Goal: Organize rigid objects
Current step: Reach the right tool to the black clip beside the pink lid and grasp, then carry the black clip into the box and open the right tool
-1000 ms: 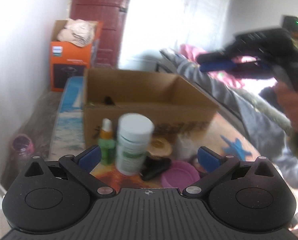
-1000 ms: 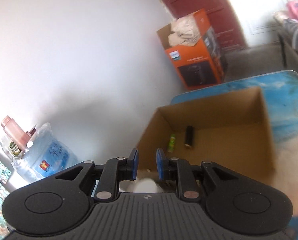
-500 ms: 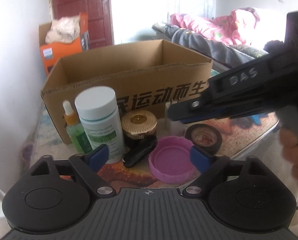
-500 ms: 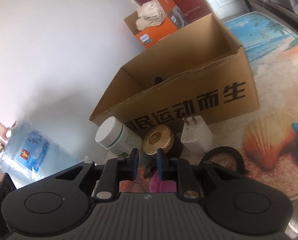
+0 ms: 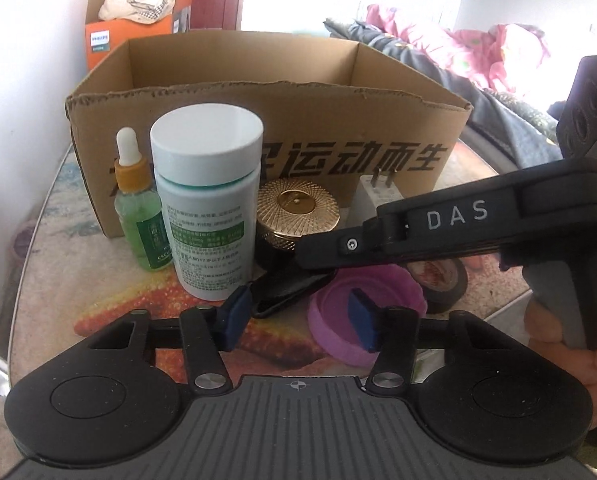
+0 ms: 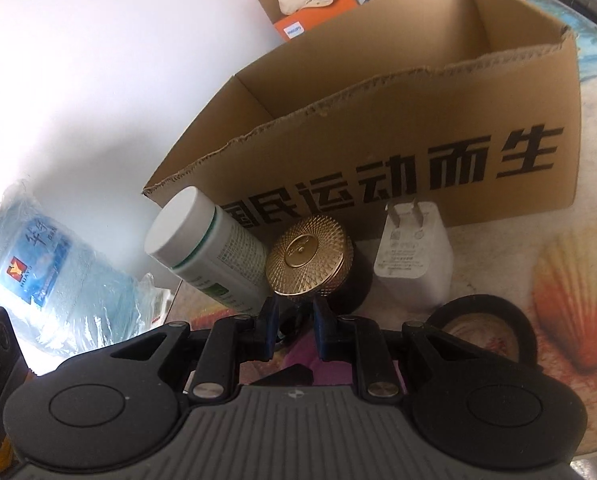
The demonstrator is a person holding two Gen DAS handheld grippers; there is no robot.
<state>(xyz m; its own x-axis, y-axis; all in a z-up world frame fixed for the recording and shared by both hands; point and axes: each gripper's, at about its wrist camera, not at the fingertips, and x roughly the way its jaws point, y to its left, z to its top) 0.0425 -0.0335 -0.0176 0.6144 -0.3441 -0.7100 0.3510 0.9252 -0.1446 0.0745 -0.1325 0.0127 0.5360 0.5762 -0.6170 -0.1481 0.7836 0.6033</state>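
Ahead of the grippers: a brown box [image 5: 258,128] with black lettering, a white-capped bottle [image 5: 208,200], a green dropper [image 5: 138,216], a gold ribbed jar [image 5: 298,212], a purple lid [image 5: 338,312].

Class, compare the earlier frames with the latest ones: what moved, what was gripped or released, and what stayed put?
Both grippers came down toward the items beside the cardboard box. The left gripper has just been closing, nothing gripped; the right gripper stayed shut and empty. The white bottle and pink lid stayed put.
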